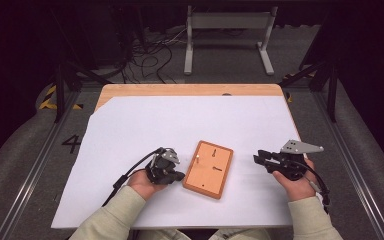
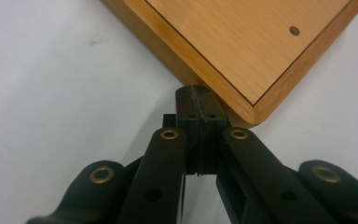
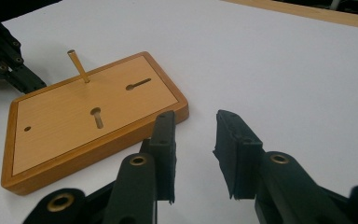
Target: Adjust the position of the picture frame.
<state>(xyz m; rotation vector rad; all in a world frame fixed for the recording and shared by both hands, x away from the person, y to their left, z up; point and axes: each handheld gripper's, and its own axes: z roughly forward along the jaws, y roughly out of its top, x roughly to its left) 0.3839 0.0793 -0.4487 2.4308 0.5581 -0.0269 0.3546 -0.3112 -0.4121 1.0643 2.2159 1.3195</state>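
Jaws of the left gripper [image 2: 200, 109] are pressed together, empty, tips at the wooden board's [image 1: 208, 169] near corner; the right gripper [image 3: 193, 140] stands part open, empty. One peg [image 3: 78, 66] stands upright in the board mid-surface; other holes seem unfilled.

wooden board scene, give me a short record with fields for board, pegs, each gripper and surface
board: wooden board lies flat on the white sheet, between the two grippers
pegs: one thin peg stands tilted near an edge; a second, short peg sits in a slot
left gripper: left gripper shut, nothing between the jaws, tips at the board's corner; contact unclear
right gripper: right gripper open, empty, apart from the board
surface: white sheet over a wooden table
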